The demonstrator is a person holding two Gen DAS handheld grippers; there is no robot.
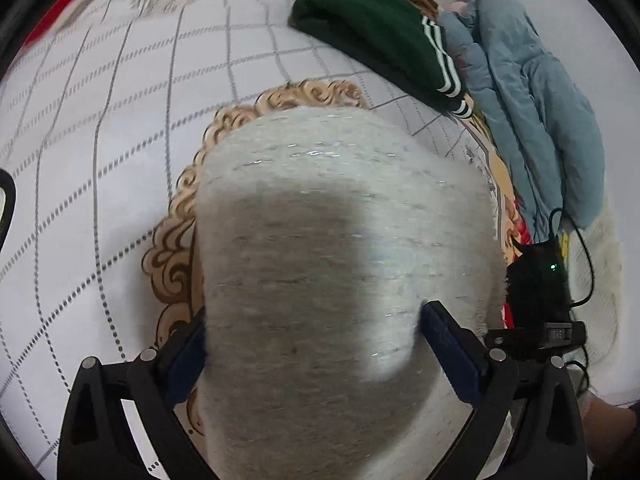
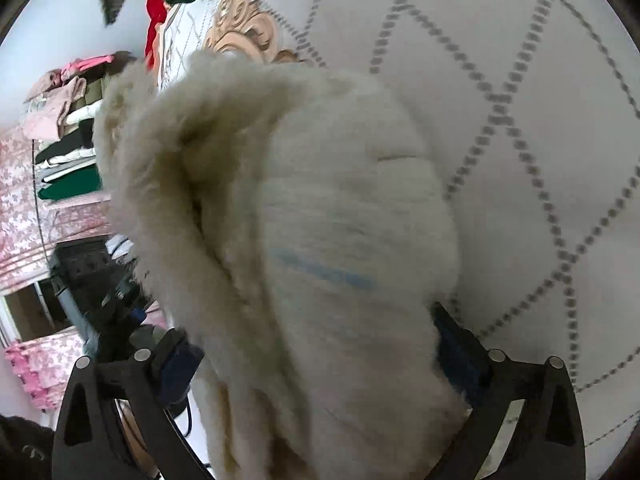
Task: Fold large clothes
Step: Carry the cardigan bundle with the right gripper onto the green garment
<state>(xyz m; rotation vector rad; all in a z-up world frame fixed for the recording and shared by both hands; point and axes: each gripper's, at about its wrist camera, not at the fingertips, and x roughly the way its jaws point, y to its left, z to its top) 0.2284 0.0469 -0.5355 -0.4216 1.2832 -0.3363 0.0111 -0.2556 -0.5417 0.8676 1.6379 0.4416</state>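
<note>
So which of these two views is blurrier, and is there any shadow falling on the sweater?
Right wrist view is blurrier: the fluffy cream sweater and the dotted lines on the bedspread smear with motion. Left wrist view is sharper, with a dark shadow across the middle of the sweater; the bedspread's grid bows from fisheye distortion.

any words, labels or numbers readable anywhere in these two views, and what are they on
None can be read.
Small black display beside the left tool: marks on it, too small to read.
Blue streak on the cream fluffy garment: blurred, cannot tell whether it is text.
Green garment: white stripes only, no lettering.
</note>
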